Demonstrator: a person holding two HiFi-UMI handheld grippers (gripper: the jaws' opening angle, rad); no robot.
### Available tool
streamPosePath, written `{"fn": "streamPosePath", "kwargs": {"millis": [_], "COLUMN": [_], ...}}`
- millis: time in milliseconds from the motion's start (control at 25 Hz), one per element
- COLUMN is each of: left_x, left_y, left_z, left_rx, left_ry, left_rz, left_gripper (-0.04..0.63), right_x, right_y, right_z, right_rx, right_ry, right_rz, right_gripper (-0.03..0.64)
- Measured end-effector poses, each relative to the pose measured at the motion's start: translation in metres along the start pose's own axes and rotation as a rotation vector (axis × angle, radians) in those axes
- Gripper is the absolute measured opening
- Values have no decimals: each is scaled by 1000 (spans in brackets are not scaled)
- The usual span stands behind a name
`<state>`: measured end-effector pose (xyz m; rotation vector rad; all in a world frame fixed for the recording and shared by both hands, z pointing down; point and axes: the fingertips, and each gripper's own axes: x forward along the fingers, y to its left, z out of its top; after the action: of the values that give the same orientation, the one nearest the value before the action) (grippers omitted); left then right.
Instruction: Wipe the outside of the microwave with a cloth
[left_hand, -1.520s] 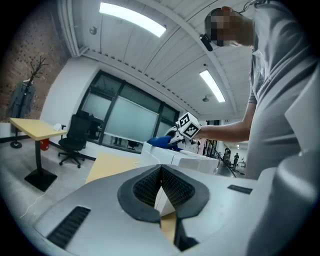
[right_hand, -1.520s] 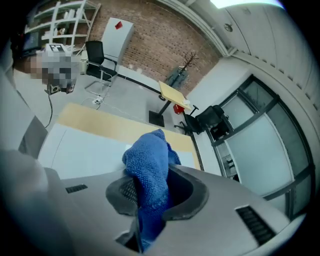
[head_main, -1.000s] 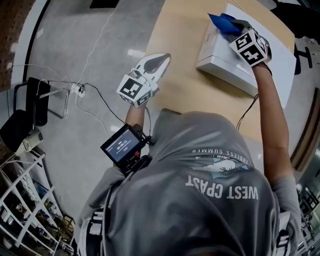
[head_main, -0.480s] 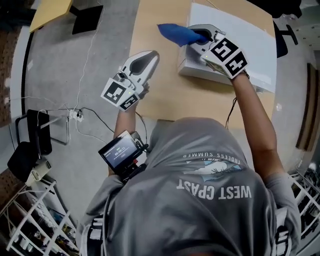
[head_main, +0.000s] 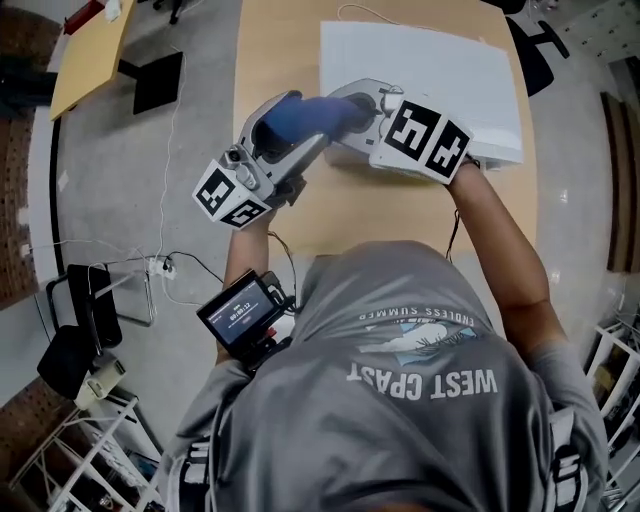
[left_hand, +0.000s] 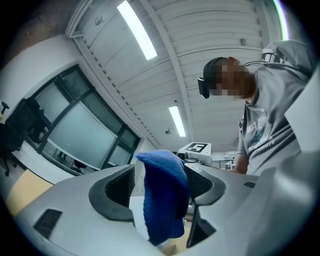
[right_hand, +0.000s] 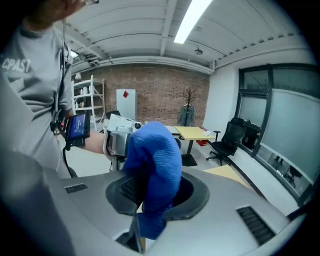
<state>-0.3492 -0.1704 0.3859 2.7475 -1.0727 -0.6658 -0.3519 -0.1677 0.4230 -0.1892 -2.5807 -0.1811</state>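
A white microwave (head_main: 430, 70) stands on the wooden table (head_main: 280, 60) in the head view. Both grippers are raised in front of it, close together. My right gripper (head_main: 362, 108) is shut on a blue cloth (head_main: 312, 117), which bulges out of its jaws in the right gripper view as a blue cloth (right_hand: 152, 160) pinched low by my right gripper (right_hand: 155, 192). The cloth's free end reaches into my left gripper (head_main: 283, 125). There my left gripper (left_hand: 162, 175) has its jaws opening wide, and the blue cloth (left_hand: 162, 200) hangs between the pads, not pressed.
A small screen (head_main: 243, 312) is strapped to the person's left forearm. Cables (head_main: 170, 265) trail over the grey floor on the left, near a dark chair (head_main: 80, 310). A yellow table (head_main: 90, 50) stands at the top left. Wire shelves (head_main: 60, 470) fill the lower left corner.
Both grippers rose off the table and came together. The right one lifted the cloth away from the microwave. The left jaws, shut before, now stand wide around the cloth's free end.
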Motion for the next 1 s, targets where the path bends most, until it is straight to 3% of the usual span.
{"fn": "streamPosePath", "kwargs": {"millis": [120, 200, 240, 560, 720, 880, 1000], "left_x": [17, 21, 21, 40, 61, 78, 79], "left_y": [-16, -21, -20, -23, -40, -65, -65], "left_z": [2, 6, 8, 3, 3, -8, -8], "left_rx": [26, 36, 35, 41, 42, 91, 148], "left_ry": [27, 24, 18, -12, -46, -41, -22], "left_rz": [-51, -46, -35, 64, 156, 240, 307], "left_gripper": [292, 179, 158, 114, 110, 110, 110], "right_x": [-3, -8, -10, -56, -133, -233, -284], "right_y": [11, 13, 13, 12, 4, -5, -11], "right_z": [2, 2, 2, -12, -28, -52, -75], "right_rx": [-98, -140, -147, -77, 7, 199, 269], "right_ry": [58, 86, 90, -45, -161, -404, -508], "right_rz": [14, 10, 9, -5, -107, -249, -333], "right_gripper": [86, 86, 91, 179, 192, 186, 102]}}
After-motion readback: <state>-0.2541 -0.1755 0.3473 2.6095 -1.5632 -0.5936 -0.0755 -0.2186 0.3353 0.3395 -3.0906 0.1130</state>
